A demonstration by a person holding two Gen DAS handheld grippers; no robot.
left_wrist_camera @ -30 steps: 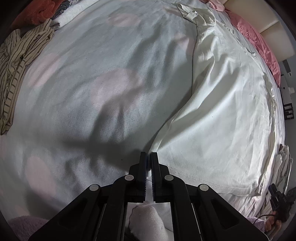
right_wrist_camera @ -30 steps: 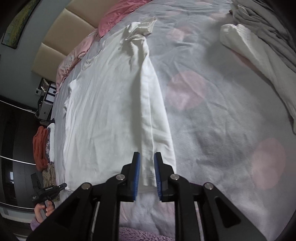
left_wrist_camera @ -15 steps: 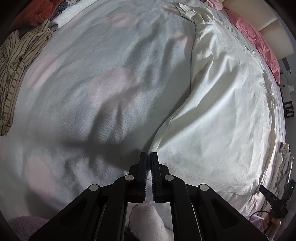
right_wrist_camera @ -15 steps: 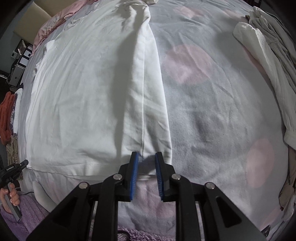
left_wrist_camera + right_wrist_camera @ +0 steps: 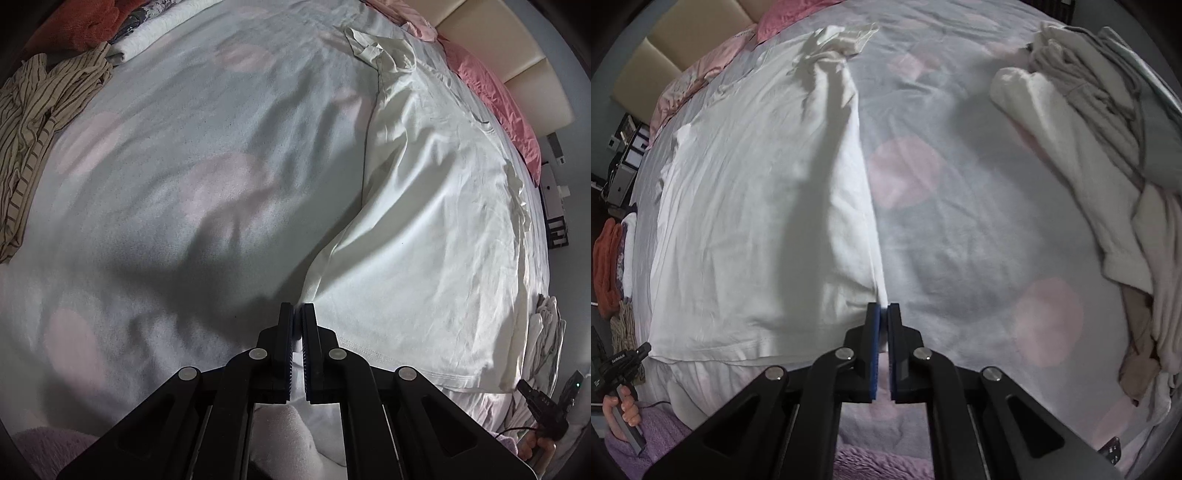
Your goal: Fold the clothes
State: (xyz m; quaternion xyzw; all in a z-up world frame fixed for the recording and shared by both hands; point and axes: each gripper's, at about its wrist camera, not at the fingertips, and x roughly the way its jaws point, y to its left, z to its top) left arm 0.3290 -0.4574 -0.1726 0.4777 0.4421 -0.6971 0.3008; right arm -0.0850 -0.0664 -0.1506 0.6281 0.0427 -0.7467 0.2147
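the white shirt point(image 5: 757, 221) lies spread on the bed, filling the left of the right wrist frame. your right gripper point(image 5: 883, 308) and left gripper point(image 5: 297, 314) each pinch a hem corner. lift both together, evenly, keeping the hem taut.

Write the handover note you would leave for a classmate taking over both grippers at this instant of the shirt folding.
Left gripper: shut on the white shirt at its near-left hem corner.
Right gripper: shut on the shirt's near-right corner, along the folded-in side.
Shirt lies spread on the spotted blanket; unfolded heap waits to the right.
Done: one side folded in, both corners pinched.
Left: probably carry the hem up toward the collar, then finish.
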